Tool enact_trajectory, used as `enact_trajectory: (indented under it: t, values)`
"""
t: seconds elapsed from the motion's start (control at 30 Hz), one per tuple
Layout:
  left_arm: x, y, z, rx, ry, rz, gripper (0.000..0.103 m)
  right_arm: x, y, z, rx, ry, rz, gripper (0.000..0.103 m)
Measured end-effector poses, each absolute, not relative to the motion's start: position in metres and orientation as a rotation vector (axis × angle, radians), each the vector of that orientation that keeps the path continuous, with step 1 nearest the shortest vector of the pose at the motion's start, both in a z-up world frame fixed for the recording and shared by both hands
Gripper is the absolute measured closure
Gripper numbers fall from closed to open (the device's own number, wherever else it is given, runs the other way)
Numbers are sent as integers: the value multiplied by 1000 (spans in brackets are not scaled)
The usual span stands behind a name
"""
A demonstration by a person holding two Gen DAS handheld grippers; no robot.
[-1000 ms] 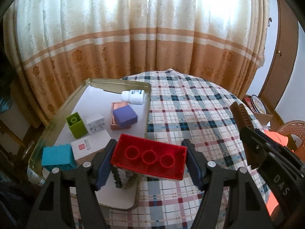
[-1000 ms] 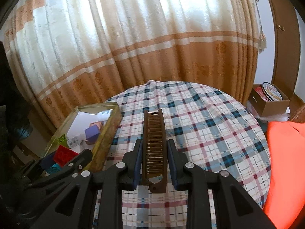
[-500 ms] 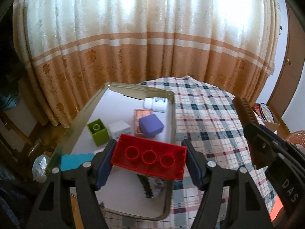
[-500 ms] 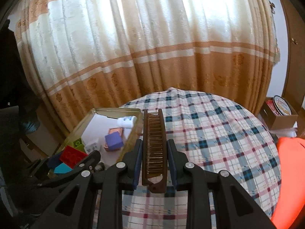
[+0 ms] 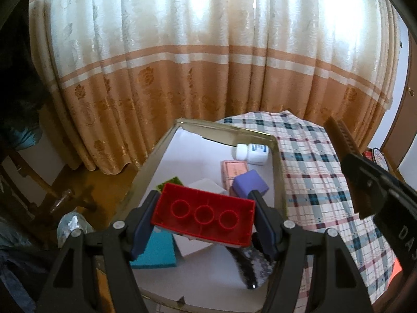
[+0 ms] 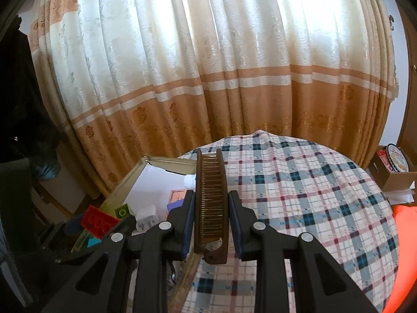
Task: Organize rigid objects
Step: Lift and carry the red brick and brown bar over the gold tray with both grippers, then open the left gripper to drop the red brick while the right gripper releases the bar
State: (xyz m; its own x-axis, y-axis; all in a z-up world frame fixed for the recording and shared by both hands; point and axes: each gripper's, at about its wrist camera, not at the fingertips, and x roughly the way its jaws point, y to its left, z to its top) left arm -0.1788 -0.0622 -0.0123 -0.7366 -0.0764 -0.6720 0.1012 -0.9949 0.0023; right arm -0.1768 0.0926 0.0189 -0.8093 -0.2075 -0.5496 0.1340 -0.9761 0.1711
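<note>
A round table draped in a plaid cloth (image 6: 299,198) of blue, white and dull red stands before a heavy curtain (image 5: 208,65), cream above and tan below with pale bands and flower motifs, daylight glowing through its upper part. At the cloth's left side sits a shallow metal tray (image 5: 278,161) with gold-toned walls and a white floor. The left gripper (image 5: 204,220) hangs over the tray's near half, its jaws pinching a red building brick (image 5: 204,216) by the short ends, hollow underside with three round sockets facing the camera. Below and beyond the brick, the tray holds a teal block (image 5: 156,251), a white box (image 5: 206,186), a sliver of a green brick (image 5: 166,184), a purple cube (image 5: 250,186) resting against a pink flat box (image 5: 233,168), and a white bottle (image 5: 251,151) lying on its side near the far wall; a dark patterned thing (image 5: 254,264) at the near right corner is too blurred to name. The right gripper (image 6: 211,214) is pressed tight on a brown folding comb (image 6: 211,203), held lengthwise with its teeth showing, poised above the tray's right rim where it meets the cloth. To the far right a cardboard box (image 6: 396,174) sits lower down beside a wooden door (image 5: 401,130), and something bright orange (image 6: 404,247) fills the lower right corner. Left of the table the room falls dark, with a wooden chair frame (image 5: 39,182) dimly visible.
</note>
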Motion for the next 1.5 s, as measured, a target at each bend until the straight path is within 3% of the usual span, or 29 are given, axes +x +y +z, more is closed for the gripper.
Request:
enact_trajectory:
  t: [0.83,1.5]
  values:
    - [-227,-74,-24,1161,-1,-2820,34,-260,48,5,987,-107,-2737,75]
    - [-256,-76,-45,1293,34,-2796,34,-313,27,-42,1216,-147,-2488,75]
